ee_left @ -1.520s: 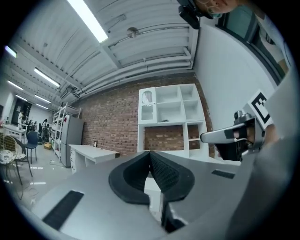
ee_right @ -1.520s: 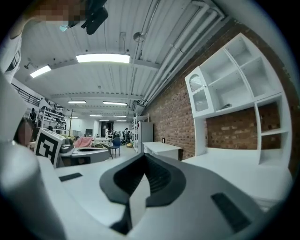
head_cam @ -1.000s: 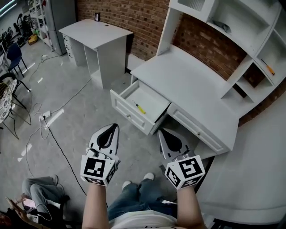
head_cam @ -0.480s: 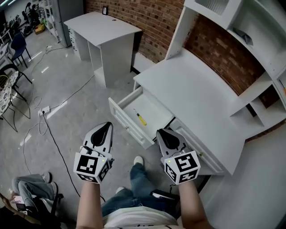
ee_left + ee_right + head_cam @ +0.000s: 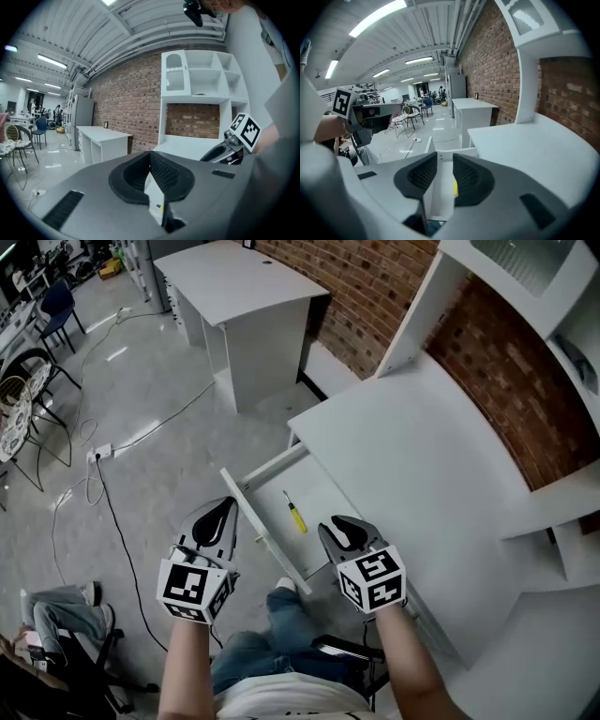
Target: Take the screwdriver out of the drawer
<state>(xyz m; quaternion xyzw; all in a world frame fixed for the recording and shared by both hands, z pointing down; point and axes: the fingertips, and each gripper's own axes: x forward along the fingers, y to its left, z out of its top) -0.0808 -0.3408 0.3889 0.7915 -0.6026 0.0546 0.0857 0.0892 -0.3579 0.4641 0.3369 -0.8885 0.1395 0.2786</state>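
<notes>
The screwdriver [image 5: 296, 517], yellow-handled with a thin shaft, lies in the open white drawer [image 5: 258, 521] under the desk [image 5: 412, 456]. My right gripper [image 5: 339, 525] hovers just near of the drawer's right part, short of the screwdriver. Its jaws are opening, with nothing between them. In the right gripper view [image 5: 444, 160] the yellow handle [image 5: 455, 187] shows through the gap, farther off. My left gripper [image 5: 225, 506] hangs to the left of the drawer front, shut and empty; its pads meet at the tip in the left gripper view [image 5: 150, 153].
A smaller white table [image 5: 239, 287] stands beyond the drawer by the brick wall. Shelving rises over the desk's far side [image 5: 525, 296]. A black cable [image 5: 103, 493] runs over the grey floor at left, near chairs [image 5: 28, 381]. The person's legs [image 5: 281, 634] are below the grippers.
Both grippers have come forward and down, close to the open drawer, which now fills more of the head view. The right jaws, shut before, now stand apart.
</notes>
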